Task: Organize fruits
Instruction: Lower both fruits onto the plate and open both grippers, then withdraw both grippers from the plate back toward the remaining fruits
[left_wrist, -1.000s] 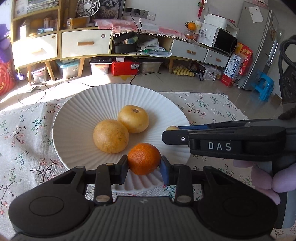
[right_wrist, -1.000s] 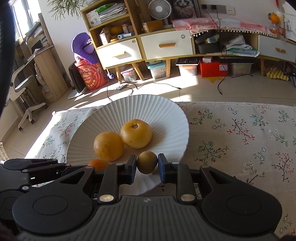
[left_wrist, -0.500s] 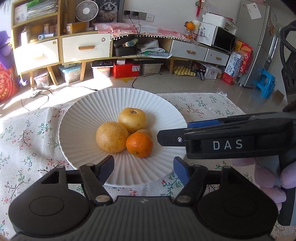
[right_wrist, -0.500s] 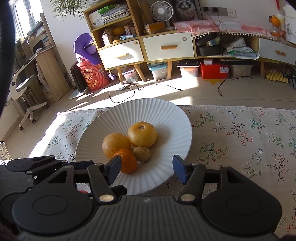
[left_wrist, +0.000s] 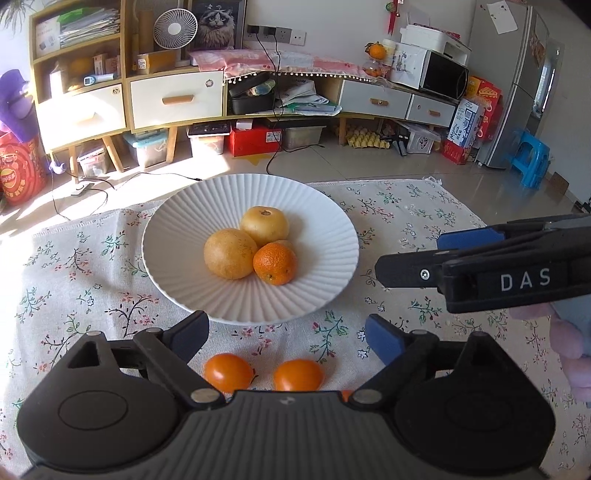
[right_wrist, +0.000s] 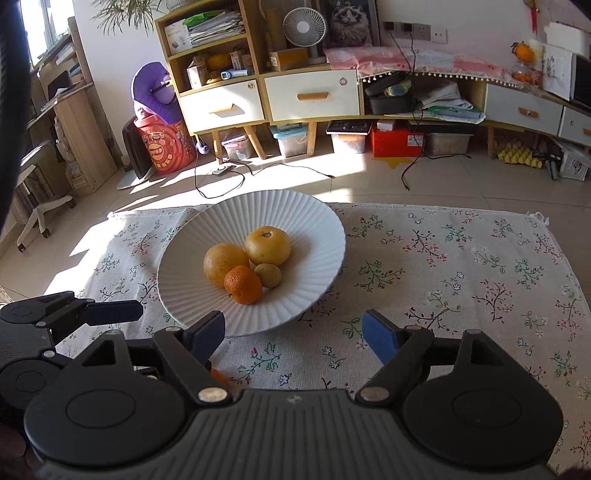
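While my left hand-held gripper (left_wrist: 286, 341) and my right hand-held gripper (right_wrist: 291, 334) hang over the near edge of the table (right_wrist: 461, 266), both have their jaws opening with nothing between them. The only writing I can read is "DAS", in white letters on the side of my right hand-held gripper where it juts into the left view (left_wrist: 439, 254).

A second ago my left jaws were clamped on the orange (left_wrist: 275, 263) and my right jaws on the kiwi (right_wrist: 268, 275), both at the near part of the plate (left_wrist: 177, 266). Now both lie released in the plate, and both grippers have drawn back from it and up. The orange sits at the near side of the heap, touching the two yellow fruits: one pear (left_wrist: 230, 253) to its left, the other pear (left_wrist: 264, 226) behind it. The kiwi rests just right of the orange, in front of the rear pear.

Only the left view shows two tomatoes (left_wrist: 229, 372) on the cloth, nearer to me than the plate, side by side but apart, just ahead of my left gripper's body. From the right view, just an orange sliver shows there behind a finger. The right view shows the whole kiwi, which the orange nearly hides from the left view.
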